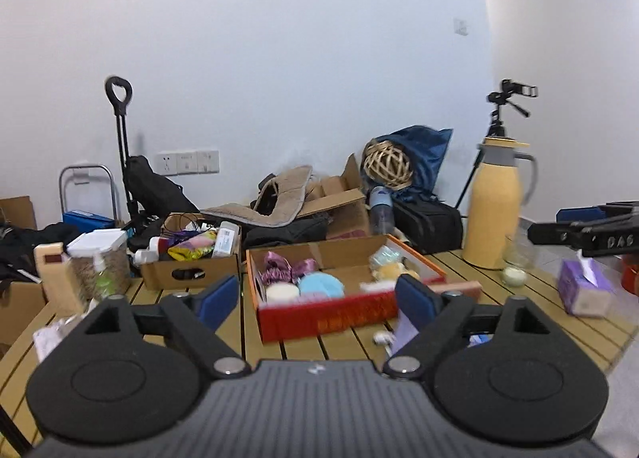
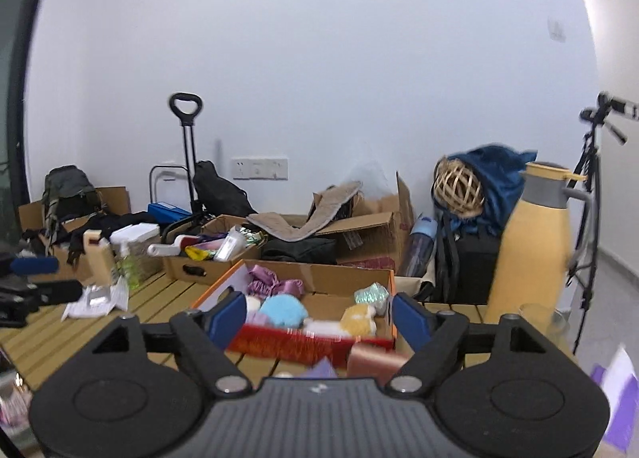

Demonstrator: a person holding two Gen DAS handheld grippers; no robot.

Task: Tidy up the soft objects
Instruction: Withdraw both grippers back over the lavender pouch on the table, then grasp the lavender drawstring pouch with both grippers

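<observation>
Spanning the whole lower view, the slatted wooden counter [image 1: 471, 290] carries everything. At its 12 o'clock edge sits the red-fronted cardboard box [image 1: 339, 314], open-topped and already holding the soft things. A tall yellow jug [image 1: 497, 210] stands at 2 o'clock from the box, and a smaller cardboard carton [image 1: 187, 270] of bottles and packets at 10 o'clock.

Inside the box, a purple satin scrunchie [image 1: 279, 268] lies at the rear left, a pale blue fluffy puff [image 1: 321, 284] just in front of it, a white round pad [image 1: 281, 292] beside that, and a yellow plush piece [image 1: 393, 270] toward 3 o'clock. All look light and squashy; a pinch across the middle bulk should hold, while the satin may slide.

Left tongs [image 1: 317, 298] stand apart and empty; right tongs [image 2: 319, 318] likewise, with nothing between the blue pads [image 2: 411, 322].
</observation>
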